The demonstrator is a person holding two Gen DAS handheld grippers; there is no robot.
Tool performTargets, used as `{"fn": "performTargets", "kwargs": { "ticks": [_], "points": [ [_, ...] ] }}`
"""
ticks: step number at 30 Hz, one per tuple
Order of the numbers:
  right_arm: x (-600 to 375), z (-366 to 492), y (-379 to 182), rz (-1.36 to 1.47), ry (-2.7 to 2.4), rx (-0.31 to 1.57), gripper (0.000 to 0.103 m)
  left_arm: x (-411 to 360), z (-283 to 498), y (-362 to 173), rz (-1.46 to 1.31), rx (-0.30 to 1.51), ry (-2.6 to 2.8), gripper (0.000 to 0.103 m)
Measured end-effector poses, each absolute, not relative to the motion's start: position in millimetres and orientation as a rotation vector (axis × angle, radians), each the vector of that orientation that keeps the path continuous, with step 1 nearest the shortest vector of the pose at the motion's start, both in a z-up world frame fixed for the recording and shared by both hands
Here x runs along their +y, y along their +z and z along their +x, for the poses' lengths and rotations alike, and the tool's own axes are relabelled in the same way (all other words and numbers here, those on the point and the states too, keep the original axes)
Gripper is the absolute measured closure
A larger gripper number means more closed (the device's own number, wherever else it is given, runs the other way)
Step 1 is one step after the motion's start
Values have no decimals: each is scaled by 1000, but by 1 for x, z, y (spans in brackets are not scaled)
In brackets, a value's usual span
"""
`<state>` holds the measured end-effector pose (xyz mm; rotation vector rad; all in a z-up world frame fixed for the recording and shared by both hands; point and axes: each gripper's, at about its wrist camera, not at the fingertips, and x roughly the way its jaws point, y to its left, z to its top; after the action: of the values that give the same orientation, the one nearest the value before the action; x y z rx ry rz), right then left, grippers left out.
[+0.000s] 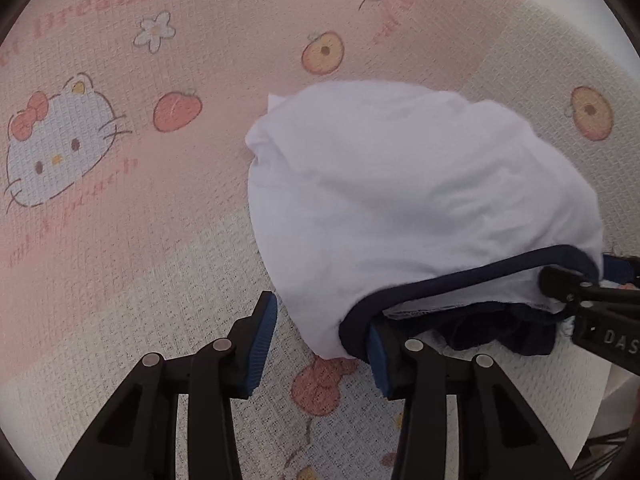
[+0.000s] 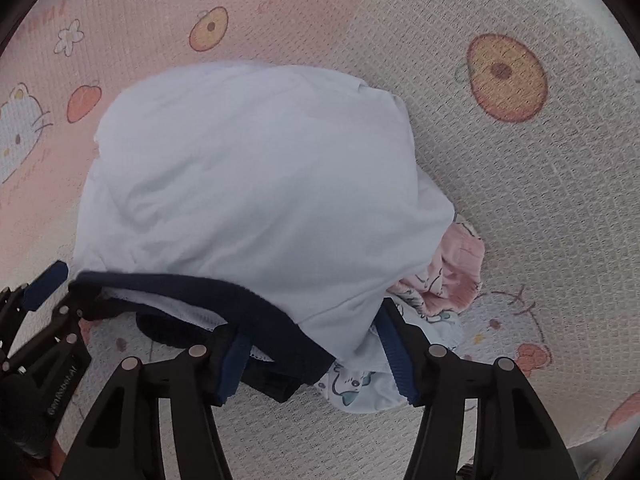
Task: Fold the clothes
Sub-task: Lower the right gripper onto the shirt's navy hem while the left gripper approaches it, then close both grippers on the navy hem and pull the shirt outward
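While both grippers sit at its near edge, the white garment (image 1: 400, 200) lies bunched in a mound on the patterned mat (image 1: 120, 200).

Garment has a navy collar band (image 2: 192, 284) along its near side; mat is pink and cream with cat faces, flowers and fruit prints. Left gripper (image 1: 320, 344): fingers apart, nothing pinched between the blue pads; the right-hand pad touches the navy band from outside, the other stands clear over bare mat. Right gripper (image 2: 316, 360): fingers apart, straddling the near hem, cloth between them; cannot tell whether the pads press it. A pink printed cloth (image 2: 452, 272) and a pale cartoon-print cloth (image 2: 360, 392) poke out beneath the garment.
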<state>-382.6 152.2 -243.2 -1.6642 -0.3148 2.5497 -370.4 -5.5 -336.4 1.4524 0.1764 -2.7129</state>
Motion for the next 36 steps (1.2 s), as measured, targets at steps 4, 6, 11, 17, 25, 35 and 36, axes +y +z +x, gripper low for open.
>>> {"fn": "performTargets", "kwargs": {
  "ticks": [4, 6, 11, 17, 25, 35, 36],
  "points": [
    [147, -383, -230, -1600, 2561, -230, 54, 1, -366, -342, 1435, 157, -2718, 64],
    [141, -382, -225, -1572, 2577, -232, 60, 2, -366, -342, 1413, 175, -2733, 65],
    [157, -370, -216, -1546, 2579, -421, 75, 7, -372, -345, 1413, 257, -2736, 74],
    [158, -361, -216, -1572, 2586, -93, 81, 23, -375, -351, 1395, 141, -2790, 53],
    [168, -351, -199, -1555, 2617, -53, 83, 16, -376, -350, 1333, 181, -2782, 80],
    [170, -338, -191, -1543, 2690, 54, 89, 3, -360, -325, 1272, 295, -2808, 92],
    [172, -336, -188, -1542, 2694, 63, 89, -1, -362, -324, 1263, 275, -2809, 92]
  ]
}}
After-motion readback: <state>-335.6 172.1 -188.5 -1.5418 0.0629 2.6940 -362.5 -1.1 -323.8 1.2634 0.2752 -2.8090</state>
